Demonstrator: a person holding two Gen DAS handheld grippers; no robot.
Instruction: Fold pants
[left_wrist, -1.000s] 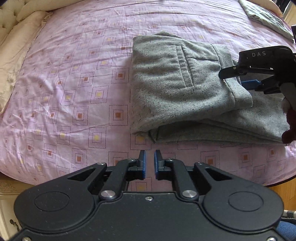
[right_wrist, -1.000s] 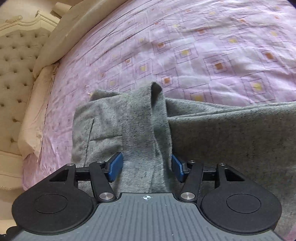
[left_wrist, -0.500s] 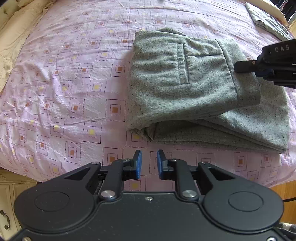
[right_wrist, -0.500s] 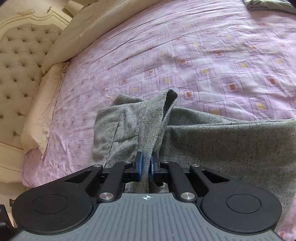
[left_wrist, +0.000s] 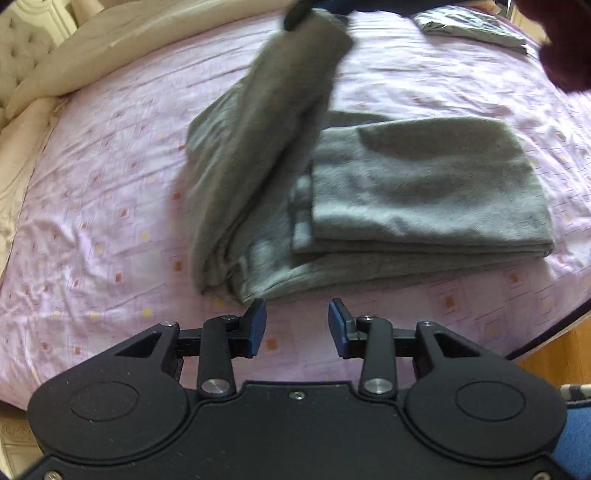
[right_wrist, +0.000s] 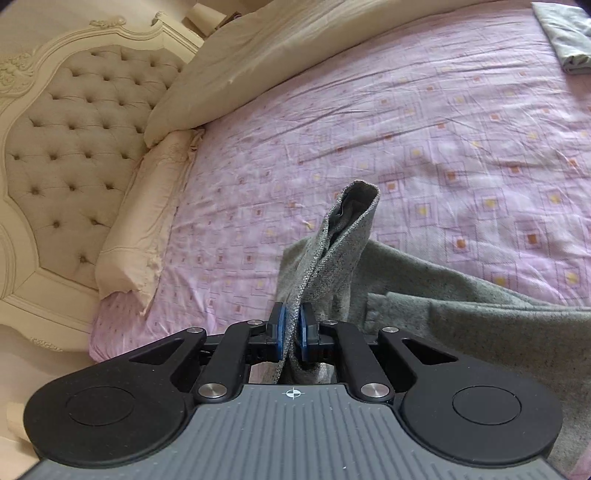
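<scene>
Grey pants (right_wrist: 332, 254) pinched in right claw (right_wrist: 291, 328) | left claw (left_wrist: 296, 326) opening, seemingly empty

Both wrist views angle down – sharing the bed (left_wrist: 110, 206).

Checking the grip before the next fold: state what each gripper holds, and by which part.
Right gripper: shut on the grey pants, pinching the lifted top layer's edge. Left gripper: jaws opening, nothing between them.

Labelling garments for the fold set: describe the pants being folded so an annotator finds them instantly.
Start at the bed's pink patterned sheet; the grey pants lie half folded near its front edge. One end hangs lifted, pinched in the right gripper. Unlike the small folded grey cloth at the far edge, they are speckled wool-like fabric.
</scene>
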